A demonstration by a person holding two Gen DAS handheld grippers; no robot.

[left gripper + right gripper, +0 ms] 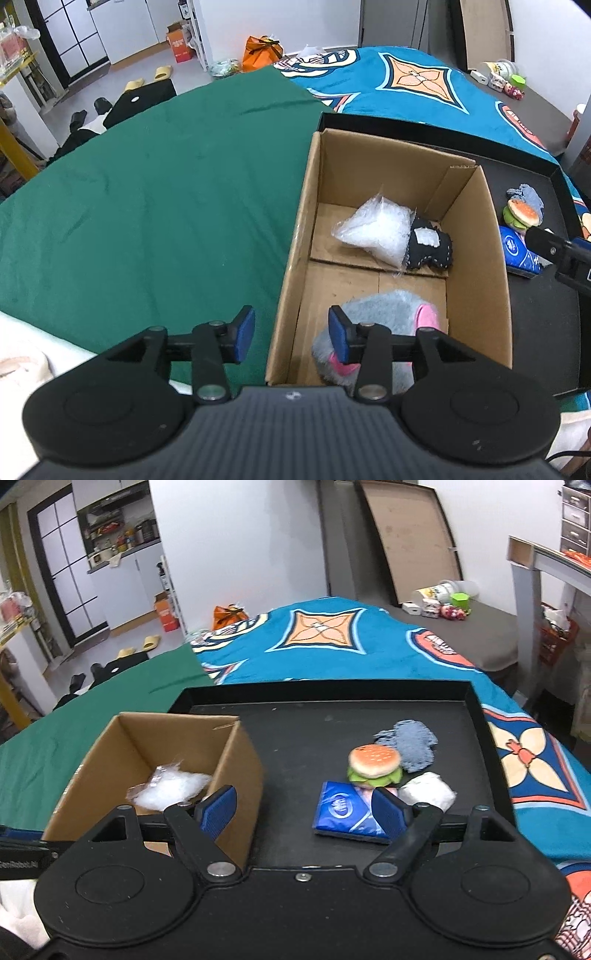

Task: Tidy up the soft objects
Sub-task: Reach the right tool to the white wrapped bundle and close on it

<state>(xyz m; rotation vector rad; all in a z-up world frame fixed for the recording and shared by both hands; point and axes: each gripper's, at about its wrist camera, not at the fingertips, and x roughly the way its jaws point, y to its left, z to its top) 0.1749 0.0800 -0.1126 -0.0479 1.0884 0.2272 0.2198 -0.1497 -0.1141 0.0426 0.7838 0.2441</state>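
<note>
Left claw (291, 334): released, nothing held, jaws straddling the near-left wall of the cardboard box (295, 236), 1 pad outside over the green cloth (147, 192), the other inside above the grey-and-pink plush (391, 314). Box already holds 3 soft items: that plush at the near end, a clear plastic bag (373, 230) and a black stitched piece (430, 245) touching it at the far end. Right of the box, on the black tray (332, 720), 4 items remain in 1 touching cluster: blue tissue pack (345, 812), burger plush (375, 766), grey knit cloth (413, 747), white soft bundle (428, 794). Right claw (306, 810): released, empty, spread wide. Key relation: the tissue pack lies just ahead and slightly right of the claw's midline, its right pad already at the pack's near-right corner; long axis runs roughly across the gap, slightly skewed. Judgement: right claw is clearly nearer; a small shift right, then forward-down, should bracket the pack.
</note>
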